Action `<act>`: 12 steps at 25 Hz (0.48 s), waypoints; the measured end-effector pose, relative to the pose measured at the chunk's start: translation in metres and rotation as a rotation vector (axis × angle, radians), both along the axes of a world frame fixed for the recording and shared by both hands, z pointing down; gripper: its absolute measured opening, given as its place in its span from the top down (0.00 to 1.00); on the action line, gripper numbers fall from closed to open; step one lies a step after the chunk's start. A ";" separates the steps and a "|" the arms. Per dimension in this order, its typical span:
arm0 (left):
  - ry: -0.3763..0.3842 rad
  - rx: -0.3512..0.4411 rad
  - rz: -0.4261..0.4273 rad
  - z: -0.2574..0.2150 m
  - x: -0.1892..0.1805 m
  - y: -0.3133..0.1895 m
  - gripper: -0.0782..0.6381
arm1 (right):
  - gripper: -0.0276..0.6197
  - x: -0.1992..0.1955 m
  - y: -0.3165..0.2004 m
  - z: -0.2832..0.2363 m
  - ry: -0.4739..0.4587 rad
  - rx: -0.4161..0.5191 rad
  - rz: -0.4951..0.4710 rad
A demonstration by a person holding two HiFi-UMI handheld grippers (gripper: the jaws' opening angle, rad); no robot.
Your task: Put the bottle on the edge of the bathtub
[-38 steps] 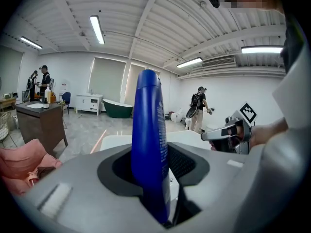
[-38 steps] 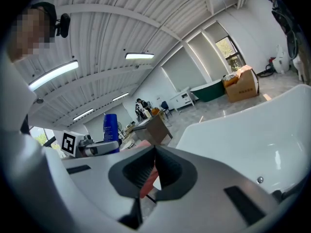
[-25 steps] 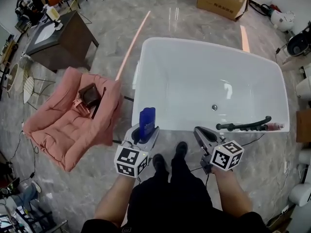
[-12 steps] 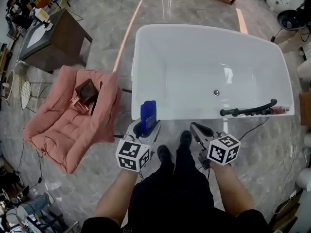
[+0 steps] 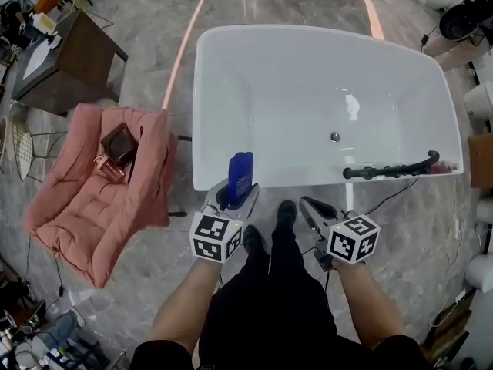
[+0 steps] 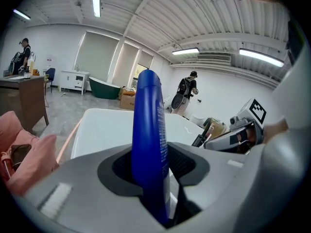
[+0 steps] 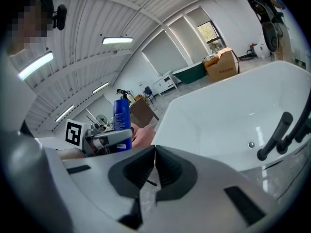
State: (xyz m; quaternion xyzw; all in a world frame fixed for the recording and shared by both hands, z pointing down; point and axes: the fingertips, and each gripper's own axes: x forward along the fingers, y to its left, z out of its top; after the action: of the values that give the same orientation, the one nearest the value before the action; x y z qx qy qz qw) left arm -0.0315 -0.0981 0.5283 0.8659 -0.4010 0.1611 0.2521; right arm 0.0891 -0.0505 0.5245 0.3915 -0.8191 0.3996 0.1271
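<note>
A tall blue bottle point(image 5: 239, 177) stands upright between the jaws of my left gripper point(image 5: 233, 199), which is shut on it. The bottle sits just at the near rim of the white bathtub point(image 5: 231, 91), towards its left corner. In the left gripper view the blue bottle point(image 6: 149, 144) fills the middle, pinched by both jaws, with the bathtub point(image 6: 102, 130) behind it. My right gripper point(image 5: 310, 209) hovers shut and empty in front of the tub's near rim. In the right gripper view its jaws point(image 7: 154, 165) touch each other, and the bottle point(image 7: 121, 123) shows at the left.
A black faucet handle bar point(image 5: 389, 167) lies on the tub's near right rim. A pink cushion point(image 5: 92, 191) with a brown bag lies on the floor to the left. A dark table point(image 5: 62, 60) stands at the far left. The person's feet point(image 5: 285, 214) stand by the tub.
The view has shifted closer to the tub. My left gripper has carried the bottle forward to the tub's near rim. The right gripper stays shut beside it.
</note>
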 end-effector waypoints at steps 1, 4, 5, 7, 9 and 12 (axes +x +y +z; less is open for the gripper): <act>-0.004 -0.006 0.001 0.007 0.002 -0.003 0.65 | 0.94 0.001 -0.002 0.004 0.002 -0.004 0.000; -0.007 -0.031 0.004 0.027 0.006 -0.010 0.65 | 0.94 0.001 -0.011 0.013 0.007 -0.010 -0.005; -0.006 -0.039 0.004 0.033 0.007 -0.012 0.65 | 0.94 0.000 -0.014 0.015 0.008 -0.010 -0.008; -0.002 -0.046 0.004 0.043 0.011 -0.017 0.65 | 0.94 0.001 -0.020 0.021 0.005 -0.013 -0.014; 0.003 -0.042 0.003 0.053 0.017 -0.025 0.65 | 0.94 0.002 -0.026 0.032 0.004 -0.023 -0.024; 0.007 -0.038 -0.005 0.071 0.024 -0.040 0.65 | 0.94 0.004 -0.034 0.054 0.017 -0.043 -0.040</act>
State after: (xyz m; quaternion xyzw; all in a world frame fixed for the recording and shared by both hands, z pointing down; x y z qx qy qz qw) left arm -0.0075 -0.1381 0.5998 0.8605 -0.3992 0.1649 0.2702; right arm 0.0930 -0.0840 0.5784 0.3758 -0.8168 0.4111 0.1504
